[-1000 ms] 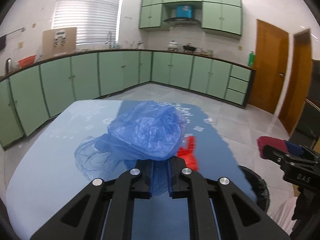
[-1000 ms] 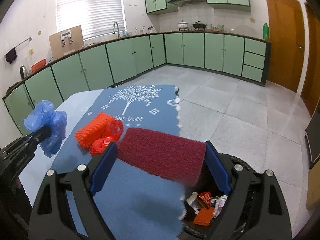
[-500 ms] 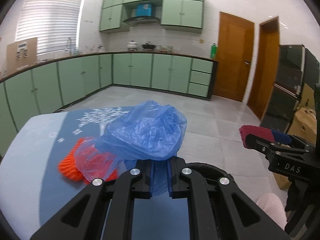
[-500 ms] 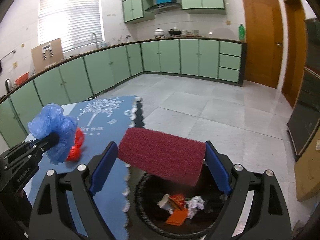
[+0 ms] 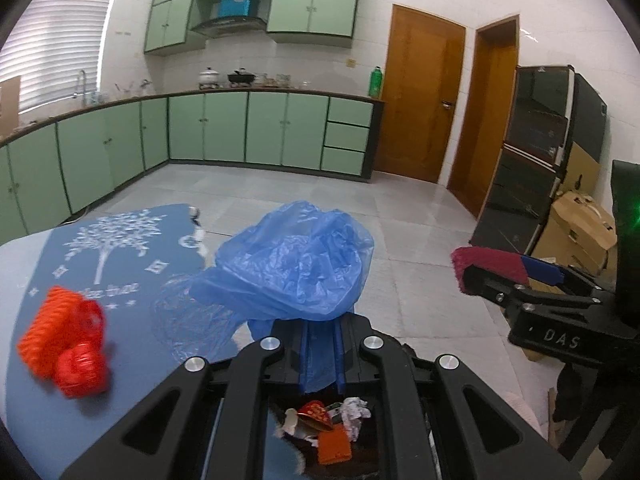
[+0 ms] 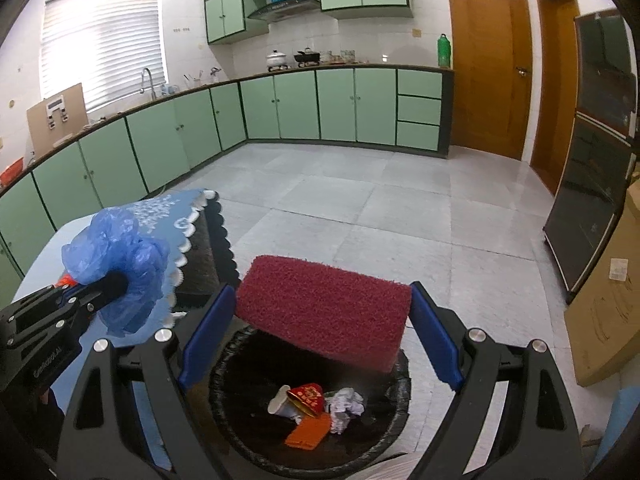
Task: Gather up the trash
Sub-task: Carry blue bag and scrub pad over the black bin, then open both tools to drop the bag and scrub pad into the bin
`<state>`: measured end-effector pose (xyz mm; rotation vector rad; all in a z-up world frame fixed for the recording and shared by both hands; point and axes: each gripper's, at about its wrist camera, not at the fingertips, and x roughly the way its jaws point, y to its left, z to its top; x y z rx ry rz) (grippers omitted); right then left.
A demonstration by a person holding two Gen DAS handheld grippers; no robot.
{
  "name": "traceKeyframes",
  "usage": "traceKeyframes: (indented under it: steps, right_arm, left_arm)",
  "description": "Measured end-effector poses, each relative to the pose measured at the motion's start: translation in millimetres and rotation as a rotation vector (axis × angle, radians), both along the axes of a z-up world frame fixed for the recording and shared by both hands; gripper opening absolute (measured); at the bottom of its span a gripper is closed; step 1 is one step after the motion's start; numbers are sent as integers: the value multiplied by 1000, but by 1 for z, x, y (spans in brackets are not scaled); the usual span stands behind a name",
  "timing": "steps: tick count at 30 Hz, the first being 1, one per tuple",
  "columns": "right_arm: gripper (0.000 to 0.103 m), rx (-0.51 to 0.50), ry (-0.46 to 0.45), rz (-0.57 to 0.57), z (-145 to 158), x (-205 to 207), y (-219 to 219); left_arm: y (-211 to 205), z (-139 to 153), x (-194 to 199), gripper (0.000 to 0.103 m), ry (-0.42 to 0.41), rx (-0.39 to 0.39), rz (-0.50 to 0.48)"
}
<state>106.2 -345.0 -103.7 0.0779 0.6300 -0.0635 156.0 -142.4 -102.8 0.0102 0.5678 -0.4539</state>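
1. Orange mesh scraps point(image 5: 64, 344): lie on the blue tablecloth point(image 5: 120, 264), to the left of the trash bin point(image 6: 256, 444) and above its level; not yet collected, so judged next in line.
2. Left gripper point(image 5: 320, 344): jaws pinched shut on the blue plastic bag point(image 5: 292, 264), crumpled into a bunch so it stays together; held at the table edge, just above the bin's left rim, likely ready to drop.
3. Trash bin: black, on the floor beside the table; holds a paper cup, red wrapper, white wad and orange piece point(image 6: 308, 432).
4. Right gripper point(image 6: 320, 320): fingers spread wide and clamped on the ends of the red scouring pad point(image 6: 324, 312), directly over the bin's mouth, so a release should land it inside.
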Motion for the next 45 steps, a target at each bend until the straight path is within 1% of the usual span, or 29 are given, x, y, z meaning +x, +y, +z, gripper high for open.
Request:
traceKeyframes:
  steps: [4, 12, 17, 23, 25, 26, 27, 28, 29, 31, 33, 35, 37, 39, 42, 45]
  right_arm:
    - [84, 6, 20, -17, -12, 5, -13]
    - [84, 17, 69, -32, -38, 23, -30]
    - [84, 37, 100, -30, -54, 36, -38]
    - [84, 55, 123, -13, -65, 47, -42]
    - [85, 60, 133, 4, -67, 50, -40]
    - [85, 60, 133, 4, -67, 50, -40]
    - [86, 62, 131, 2, -67, 50, -40]
    - [87, 67, 131, 1, -67, 50, -41]
    - [88, 71, 133, -2, -66, 51, -41]
    - [88, 78, 127, -12, -63, 50, -44]
    - [90, 77, 120, -19, -61, 49, -43]
    - [91, 75, 115, -20, -57, 48, -45]
    - [95, 78, 108, -23, -53, 45, -45]
    - [95, 88, 94, -19, -46, 41, -43]
    - [96, 98, 66, -12, -36, 34, -35]
    - [96, 96, 38, 8, -25, 28, -19]
  left_arm:
    - [-20, -12, 8, 10, 19, 5, -27]
    - [-43, -38, 30, 10, 84, 15, -59]
    - [-48, -50, 42, 11, 125, 19, -77]
    - [-48, -56, 48, 11, 142, 28, -79]
    - [-48, -56, 48, 13, 145, 33, -77]
    - [-48, -56, 47, 18, 143, 36, -74]
    - [-48, -56, 47, 25, 141, 38, -73]
    - [-47, -54, 47, 29, 136, 41, -69]
    - [-47, -53, 47, 36, 134, 40, -67]
    - [-44, -51, 46, 41, 134, 36, -63]
    - [-40, -48, 44, 52, 125, 36, -57]
    - [-35, -44, 42, 58, 114, 36, -50]
    - [-27, -38, 39, 63, 103, 33, -35]
    - [-18, -31, 37, 67, 89, 28, -17]
    - [-3, -20, 34, 72, 66, 24, 14]
    - [20, -6, 27, 74, 30, 22, 63]
